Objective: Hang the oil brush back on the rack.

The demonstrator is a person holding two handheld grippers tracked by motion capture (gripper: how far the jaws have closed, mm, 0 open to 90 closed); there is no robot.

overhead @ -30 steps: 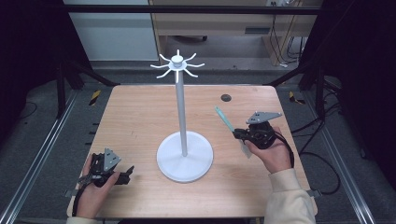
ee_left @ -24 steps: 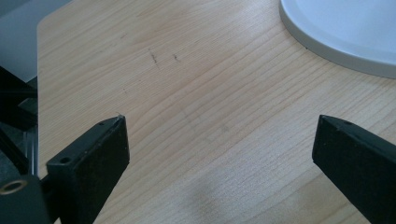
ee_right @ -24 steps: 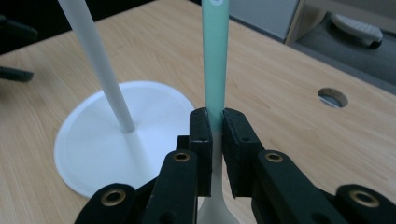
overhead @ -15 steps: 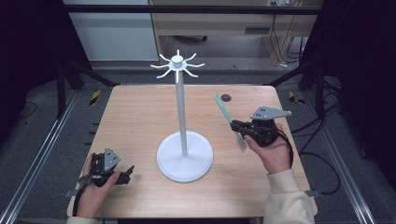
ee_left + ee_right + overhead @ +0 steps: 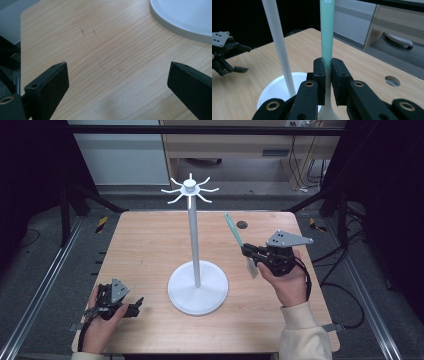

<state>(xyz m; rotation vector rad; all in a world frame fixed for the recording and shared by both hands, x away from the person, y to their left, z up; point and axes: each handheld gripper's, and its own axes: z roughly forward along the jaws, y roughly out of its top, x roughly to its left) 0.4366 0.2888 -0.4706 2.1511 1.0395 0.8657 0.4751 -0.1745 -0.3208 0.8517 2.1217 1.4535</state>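
A white stand (image 5: 193, 240) with a round base (image 5: 176, 296) and a ring of hooks (image 5: 190, 187) at its top rises from the middle of the wooden table (image 5: 145, 245). My right gripper (image 5: 248, 253) hovers to its right, shut on a utensil (image 5: 233, 230) with a mint-green handle pointing up and away and a pale head hanging below. In the right gripper view the jaws of the right gripper (image 5: 327, 65) pinch the utensil (image 5: 327, 30) near the stand's pole (image 5: 278, 37). My left gripper (image 5: 134, 306) rests open at the front left, with bare wood between its jaws in the left gripper view (image 5: 117, 75).
A small round hole (image 5: 242, 225) sits in the table's far right part. The stand's base edge (image 5: 180, 20) lies ahead of the left gripper. Metal frame rails run along both sides of the table, and cables trail on the floor at right.
My right gripper has lifted with the utensil, so the green handle's tip now stands higher and farther back. The left gripper has stayed where it was.
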